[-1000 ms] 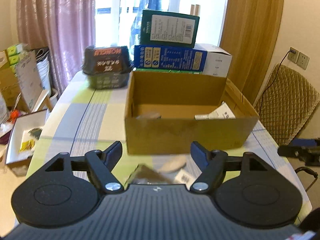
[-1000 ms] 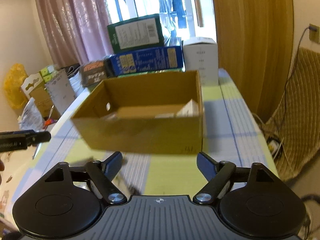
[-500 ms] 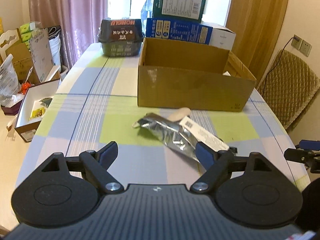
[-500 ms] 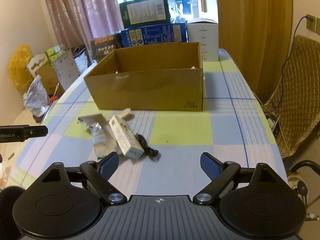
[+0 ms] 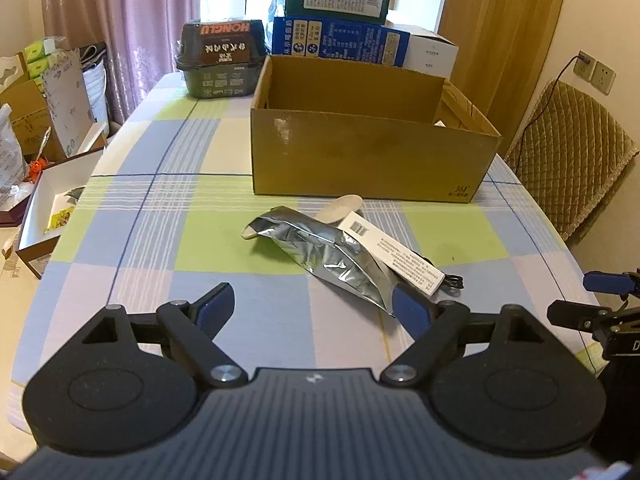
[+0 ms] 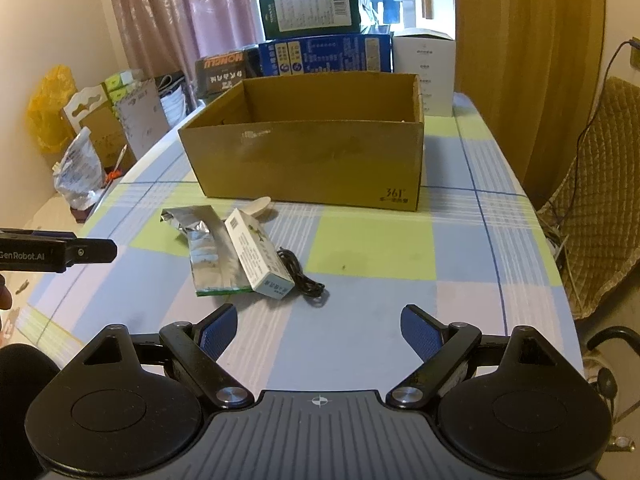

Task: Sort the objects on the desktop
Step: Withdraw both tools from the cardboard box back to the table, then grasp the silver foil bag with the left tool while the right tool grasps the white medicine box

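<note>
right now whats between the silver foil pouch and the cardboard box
A pale spoon lies between the foil pouch and the cardboard box, partly tucked under the pouch; clearest in the left wrist view.

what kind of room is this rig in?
Likely a home dining or living room: a table with a checked cloth, curtains over a bright window, a quilted chair, and stacked packaged boxes behind the cardboard box.

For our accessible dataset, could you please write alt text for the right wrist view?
An open right gripper hovers over a checked tablecloth; ahead lie a foil pouch, white carton and black cable before a cardboard box.
</note>
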